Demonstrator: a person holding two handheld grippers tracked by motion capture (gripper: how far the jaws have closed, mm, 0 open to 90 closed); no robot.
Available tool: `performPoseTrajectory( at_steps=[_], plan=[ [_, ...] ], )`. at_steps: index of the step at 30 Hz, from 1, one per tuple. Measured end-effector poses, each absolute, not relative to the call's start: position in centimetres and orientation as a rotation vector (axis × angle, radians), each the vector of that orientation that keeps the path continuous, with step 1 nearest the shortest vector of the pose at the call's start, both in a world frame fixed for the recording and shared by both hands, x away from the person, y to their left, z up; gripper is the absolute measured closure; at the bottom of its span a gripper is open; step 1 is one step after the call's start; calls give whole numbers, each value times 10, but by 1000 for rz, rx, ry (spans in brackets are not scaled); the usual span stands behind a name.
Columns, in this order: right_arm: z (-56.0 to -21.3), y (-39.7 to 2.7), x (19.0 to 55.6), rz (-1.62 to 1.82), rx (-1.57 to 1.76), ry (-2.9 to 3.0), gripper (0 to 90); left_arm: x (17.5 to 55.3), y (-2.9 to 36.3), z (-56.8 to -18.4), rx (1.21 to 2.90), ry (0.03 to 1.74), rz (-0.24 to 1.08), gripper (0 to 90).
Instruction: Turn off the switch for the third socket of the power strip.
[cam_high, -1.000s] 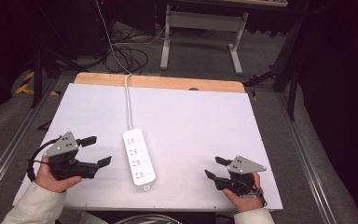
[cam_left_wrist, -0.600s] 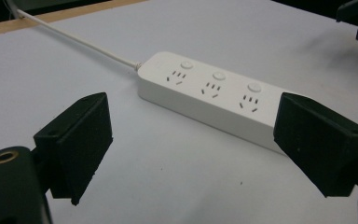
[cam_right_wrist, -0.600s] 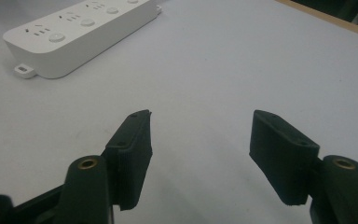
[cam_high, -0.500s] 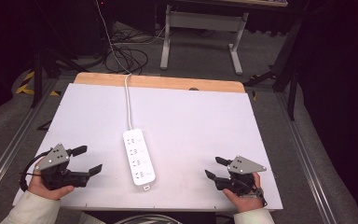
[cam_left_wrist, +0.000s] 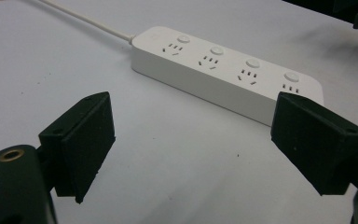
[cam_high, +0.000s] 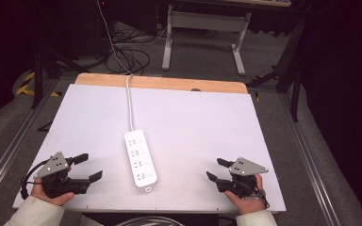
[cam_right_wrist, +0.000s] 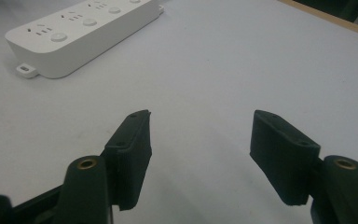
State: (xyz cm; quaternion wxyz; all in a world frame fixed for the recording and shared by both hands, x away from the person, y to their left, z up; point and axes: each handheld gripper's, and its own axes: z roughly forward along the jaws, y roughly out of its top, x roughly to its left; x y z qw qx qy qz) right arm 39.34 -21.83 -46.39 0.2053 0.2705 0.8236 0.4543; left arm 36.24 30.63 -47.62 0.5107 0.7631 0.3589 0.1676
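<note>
Two grippers, one power strip, nothing held yet.

High view: white power strip (cam_high: 140,157) lies flat near the middle of the white desk (cam_high: 193,122), long axis running away from the person, its cord (cam_high: 129,101) leading off over the far wooden edge. Left gripper (cam_high: 86,166) rests low at the near left corner, jaws spread and pointed toward the strip, apart from it. Right gripper (cam_high: 215,169) sits at the near right, jaws also spread, farther from the strip. Judgement: work on the strip has not started; approach, contact and any grasp or button press are all left to do.

Left gripper view: jaws released, a wide gap between them, bare desk underneath. The power strip (cam_left_wrist: 226,77) lies crosswise just beyond the jaws. Details lost from above show here: four socket groups, each with a round button beside it, and the cord (cam_left_wrist: 86,19) entering at the strip's left end. No plug sits in any socket.

Right gripper view: jaws released, nothing between them. The power strip (cam_right_wrist: 81,32) lies off to the upper left, well apart. This view adds the small mounting tab (cam_right_wrist: 24,69) on the strip's near end, and the desk's wooden edge at upper right.
</note>
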Motion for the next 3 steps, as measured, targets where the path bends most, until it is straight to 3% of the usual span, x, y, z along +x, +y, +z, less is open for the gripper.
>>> performPoseTrajectory(
  at_steps=[3],
  plan=[
    [-464, -218, 394, 1265, 757, 2297, 388, 362, 306, -476, 1864, 865, 402, 131]
  ],
)
